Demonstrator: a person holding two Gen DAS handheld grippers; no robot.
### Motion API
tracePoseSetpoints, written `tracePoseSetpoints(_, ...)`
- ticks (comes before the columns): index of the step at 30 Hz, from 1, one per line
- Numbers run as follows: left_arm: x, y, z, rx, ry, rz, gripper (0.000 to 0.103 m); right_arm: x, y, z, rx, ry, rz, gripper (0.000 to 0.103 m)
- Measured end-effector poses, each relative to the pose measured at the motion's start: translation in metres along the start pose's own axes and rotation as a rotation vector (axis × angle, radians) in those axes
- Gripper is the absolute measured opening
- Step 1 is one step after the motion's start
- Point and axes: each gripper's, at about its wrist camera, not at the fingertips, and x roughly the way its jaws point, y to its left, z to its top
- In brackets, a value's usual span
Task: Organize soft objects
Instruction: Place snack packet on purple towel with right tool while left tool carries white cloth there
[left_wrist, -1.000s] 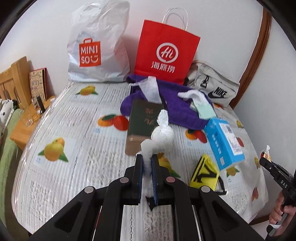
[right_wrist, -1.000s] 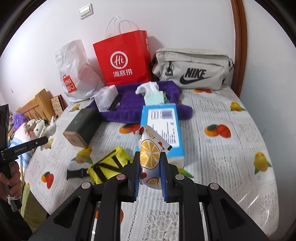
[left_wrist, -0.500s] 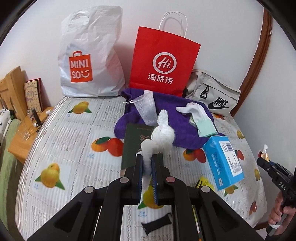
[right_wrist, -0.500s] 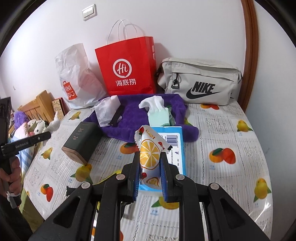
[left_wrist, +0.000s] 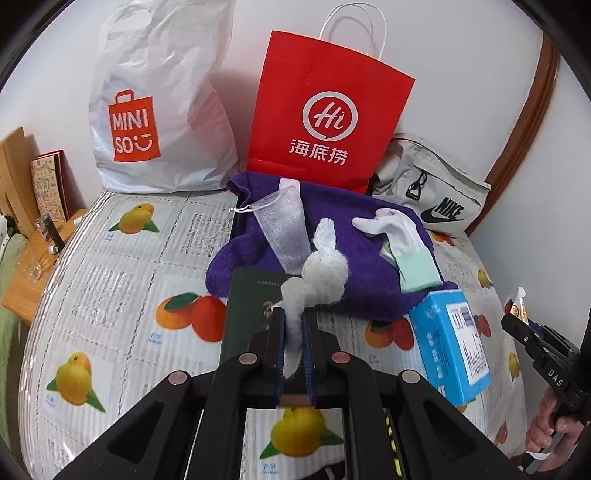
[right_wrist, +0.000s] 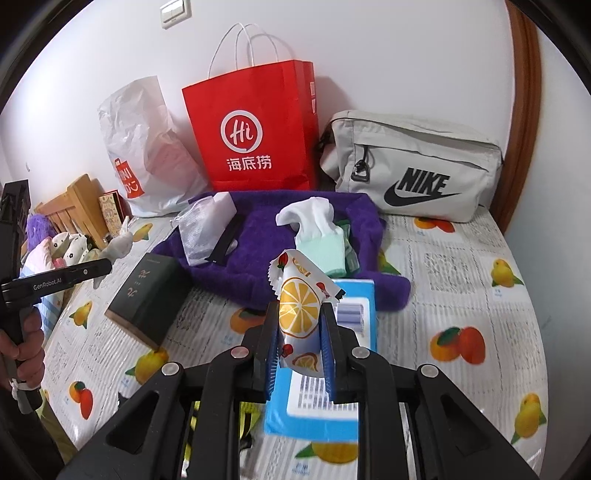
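Fruit-print tabletop (left_wrist: 110, 258) against white wall; left gripper (left_wrist: 293, 332) clamped on white fluffy toy (left_wrist: 325, 269); right gripper (right_wrist: 299, 326) clamped on orange-print packet (right_wrist: 299, 314); light switch (right_wrist: 176, 8) seen from right wrist only.

Left wrist: hovering near, facing the red bag (left_wrist: 325, 110) at 12 o'clock.
Right wrist: likewise, sharing the purple towel (right_wrist: 295, 254).

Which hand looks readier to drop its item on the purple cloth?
Left, probably. The left hand-held gripper holds the white fluffy toy just before the purple cloth; the right hand-held gripper sits farther back, over the blue box.
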Motion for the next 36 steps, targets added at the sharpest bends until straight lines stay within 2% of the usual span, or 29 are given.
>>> tracePoseSetpoints(13,0.043,-0.005,0.036,0.022,0.02,0.019,0.01,0.058,-0.003,0.035,-0.014,0.032,0.035,0.02)
tracePoseSetpoints(22,0.058,0.01,0.049,-0.025,0.025,0.032,0.01,0.098,-0.004,0.056,-0.044,0.07,0.073,0.023)
tracePoseSetpoints(27,0.063,0.015,0.053,-0.037,0.027,0.03,0.01,0.131,0.003,0.066,-0.069,0.128,0.134,0.023)
tracePoseSetpoints(36,0.086,0.013,0.058,-0.018,0.063,0.03,0.01,0.185,0.016,0.074,-0.095,0.241,0.137,0.029)
